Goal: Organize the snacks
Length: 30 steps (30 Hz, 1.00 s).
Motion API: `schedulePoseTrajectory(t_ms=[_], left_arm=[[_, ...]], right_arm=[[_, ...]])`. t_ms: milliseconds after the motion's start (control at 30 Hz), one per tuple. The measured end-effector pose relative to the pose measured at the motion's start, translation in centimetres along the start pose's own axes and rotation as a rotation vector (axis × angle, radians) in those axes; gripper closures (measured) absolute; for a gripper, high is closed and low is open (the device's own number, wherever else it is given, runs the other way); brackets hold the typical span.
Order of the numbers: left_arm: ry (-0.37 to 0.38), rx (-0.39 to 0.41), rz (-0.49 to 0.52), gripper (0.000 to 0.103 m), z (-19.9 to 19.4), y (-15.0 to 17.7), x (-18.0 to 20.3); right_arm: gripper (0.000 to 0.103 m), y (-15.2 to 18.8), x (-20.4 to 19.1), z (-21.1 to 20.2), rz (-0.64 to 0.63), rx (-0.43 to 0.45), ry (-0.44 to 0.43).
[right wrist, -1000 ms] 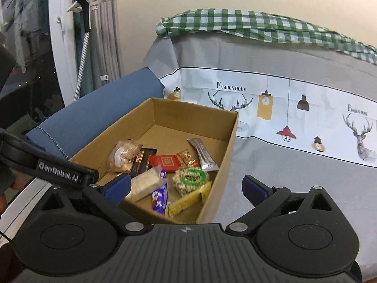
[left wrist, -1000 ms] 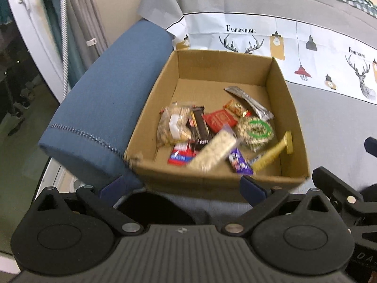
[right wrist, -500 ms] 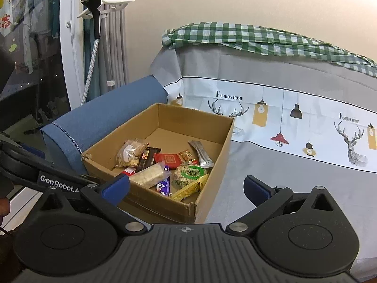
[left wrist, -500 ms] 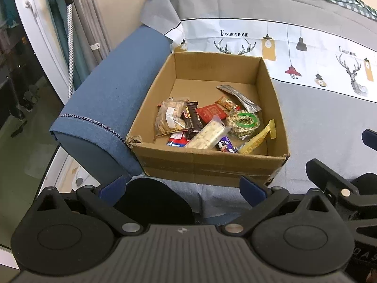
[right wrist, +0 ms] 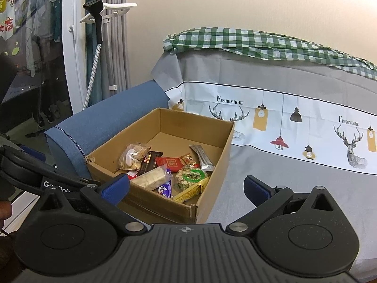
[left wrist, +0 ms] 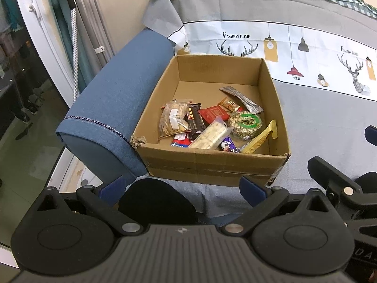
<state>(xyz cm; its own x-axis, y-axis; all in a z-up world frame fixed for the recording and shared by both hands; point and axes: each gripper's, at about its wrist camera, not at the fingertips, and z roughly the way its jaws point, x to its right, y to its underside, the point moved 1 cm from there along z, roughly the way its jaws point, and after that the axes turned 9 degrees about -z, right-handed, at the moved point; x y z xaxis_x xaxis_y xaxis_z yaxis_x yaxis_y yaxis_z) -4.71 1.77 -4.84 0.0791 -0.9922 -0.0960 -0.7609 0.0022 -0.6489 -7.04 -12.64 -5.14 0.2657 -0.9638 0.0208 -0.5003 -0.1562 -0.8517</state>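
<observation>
Both jaws spread, empty, snacks (left wrist: 212,127) in box (left wrist: 212,165), cover (right wrist: 306,165) reads "Fashion Home"

We see a sofa with a blue armrest (left wrist: 113,108) on the left side. A gray sofa cover (right wrist: 294,179) lies over the seat and back. It has a white band with deer (right wrist: 351,141) and hanging lamps (right wrist: 279,142) drawn on it. A green checked cloth (right wrist: 259,43) sits along the top of the sofa back. By the cream wall (right wrist: 235,2) we see gray curtains (right wrist: 116,47) and a garment steamer (right wrist: 96,18) with its hose.
</observation>
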Motion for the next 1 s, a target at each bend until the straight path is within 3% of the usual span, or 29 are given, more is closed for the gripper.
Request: schedulePoseTrajectory(t_ms=[1000], left_arm=[[-0.003,-0.015,0.000,0.000,0.35,0.17,0.13]], right_arm=[[0.001,0.10,-0.14,0.28,0.005,-0.012,-0.001]])
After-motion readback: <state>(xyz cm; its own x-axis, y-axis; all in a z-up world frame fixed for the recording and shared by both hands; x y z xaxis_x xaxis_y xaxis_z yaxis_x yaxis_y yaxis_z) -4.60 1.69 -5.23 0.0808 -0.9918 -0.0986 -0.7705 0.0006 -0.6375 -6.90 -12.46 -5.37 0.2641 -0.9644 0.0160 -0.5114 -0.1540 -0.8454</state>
